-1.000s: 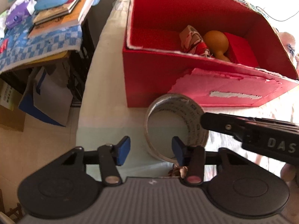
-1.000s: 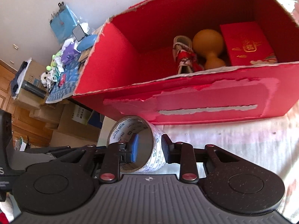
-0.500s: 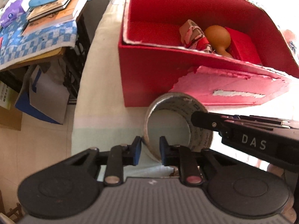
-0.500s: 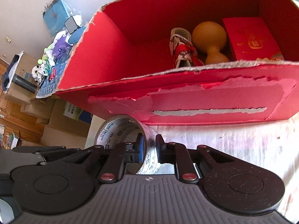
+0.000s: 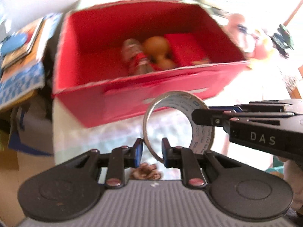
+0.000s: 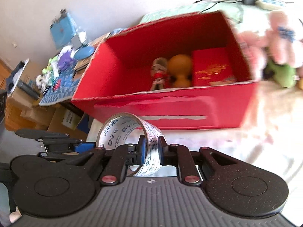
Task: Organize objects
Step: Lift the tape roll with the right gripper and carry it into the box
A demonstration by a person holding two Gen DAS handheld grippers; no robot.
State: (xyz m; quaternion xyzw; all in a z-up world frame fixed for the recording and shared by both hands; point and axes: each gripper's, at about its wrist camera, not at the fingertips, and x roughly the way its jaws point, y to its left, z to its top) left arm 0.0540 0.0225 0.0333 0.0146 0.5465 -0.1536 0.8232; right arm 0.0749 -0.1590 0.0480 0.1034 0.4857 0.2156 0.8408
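A roll of printed packing tape [image 5: 178, 121] is held up off the bed in front of an open red box [image 5: 106, 102]. My left gripper [image 5: 151, 152] is shut on the roll's near wall. My right gripper [image 6: 152, 152] is shut on the roll's other wall, with the tape roll [image 6: 130, 130] standing in front of it. The right gripper also shows in the left wrist view [image 5: 246, 121], reaching in from the right. The red box [image 6: 170, 111] holds a small red and white doll [image 6: 159, 73], an orange gourd [image 6: 179, 70] and a small red packet box [image 6: 212, 66].
A side table with books and a blue checked cloth [image 5: 20, 62] stands left of the box. Pink and green plush toys [image 6: 278, 43] lie right of the box. Cardboard boxes [image 6: 56, 117] sit on the floor at left. The pale bedspread [image 6: 255, 128] lies under the box.
Both grippers have risen with the tape roll, which is now off the bedspread. The view now looks more down into the red box. The left gripper closed on the roll during the earlier frames.
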